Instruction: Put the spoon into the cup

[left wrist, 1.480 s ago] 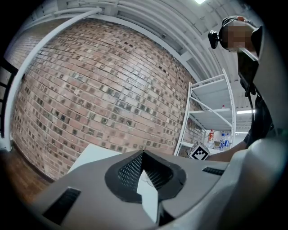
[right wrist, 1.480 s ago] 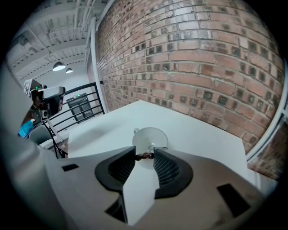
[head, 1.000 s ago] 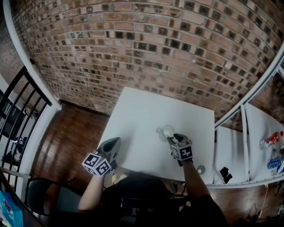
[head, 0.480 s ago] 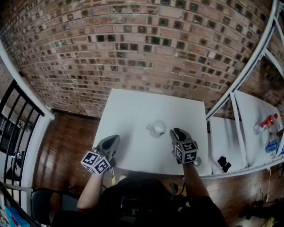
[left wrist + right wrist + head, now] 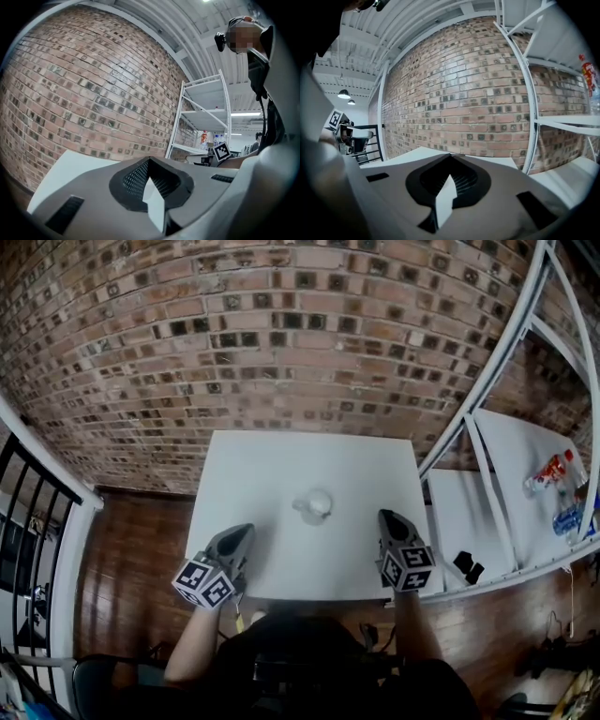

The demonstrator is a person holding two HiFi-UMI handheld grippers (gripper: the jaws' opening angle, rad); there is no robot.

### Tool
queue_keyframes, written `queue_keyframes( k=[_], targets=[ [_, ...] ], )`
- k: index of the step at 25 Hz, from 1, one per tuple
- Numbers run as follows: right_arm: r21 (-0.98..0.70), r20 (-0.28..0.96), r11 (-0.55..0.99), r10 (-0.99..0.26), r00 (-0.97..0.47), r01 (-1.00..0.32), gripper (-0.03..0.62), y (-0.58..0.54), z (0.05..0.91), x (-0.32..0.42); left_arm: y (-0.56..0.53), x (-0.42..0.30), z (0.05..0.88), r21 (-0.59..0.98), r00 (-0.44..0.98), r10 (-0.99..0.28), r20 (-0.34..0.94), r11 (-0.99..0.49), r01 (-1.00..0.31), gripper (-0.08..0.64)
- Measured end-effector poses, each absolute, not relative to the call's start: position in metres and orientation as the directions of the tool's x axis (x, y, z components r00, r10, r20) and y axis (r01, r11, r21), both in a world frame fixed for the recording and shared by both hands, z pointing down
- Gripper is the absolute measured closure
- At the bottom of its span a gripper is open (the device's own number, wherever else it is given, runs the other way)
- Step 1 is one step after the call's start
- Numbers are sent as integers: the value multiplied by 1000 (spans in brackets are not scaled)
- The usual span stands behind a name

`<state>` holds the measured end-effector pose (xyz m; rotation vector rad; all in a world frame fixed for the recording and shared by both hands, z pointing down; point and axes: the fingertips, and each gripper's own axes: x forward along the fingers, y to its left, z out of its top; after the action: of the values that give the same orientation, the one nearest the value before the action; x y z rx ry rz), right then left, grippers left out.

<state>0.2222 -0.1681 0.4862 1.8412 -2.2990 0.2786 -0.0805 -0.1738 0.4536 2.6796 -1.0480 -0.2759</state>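
A small pale cup [image 5: 316, 504] stands near the middle of the white table [image 5: 281, 465] in the head view. Something thin and pale juts from its left side; it is too small to name. My left gripper [image 5: 245, 532] rests at the table's near left edge, jaws shut and empty. My right gripper [image 5: 388, 517] is at the near right edge, well to the right of the cup, also shut on nothing. In the left gripper view my left gripper [image 5: 149, 160] has its tips together, as does my right gripper [image 5: 450, 156] in the right gripper view. Neither gripper view shows the cup.
A brick wall [image 5: 281, 343] runs behind the table. To the right stands a white shelf rack [image 5: 487, 512] with bottles [image 5: 553, 470] and a small black object [image 5: 466, 565]. Dark wooden floor [image 5: 131, 549] and a black railing [image 5: 23, 521] lie to the left.
My right gripper has drawn back from the cup to the table's near right edge. The cup stays on the table. My left gripper looks almost unmoved.
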Motion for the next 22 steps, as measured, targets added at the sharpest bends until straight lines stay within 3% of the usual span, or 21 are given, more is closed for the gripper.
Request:
queue_keyframes(
  k=[6,22],
  targets=[
    [-24,228,181,-956,-182,-983,589,-146,480,237,-171,-83,452,299,717,-690,-97,-707,-641,557],
    [-82,306,187,-930,-203,-979,591,-121,520,223,-165,-108,464,311,683,-727,-73,-667,-676,557]
  ],
)
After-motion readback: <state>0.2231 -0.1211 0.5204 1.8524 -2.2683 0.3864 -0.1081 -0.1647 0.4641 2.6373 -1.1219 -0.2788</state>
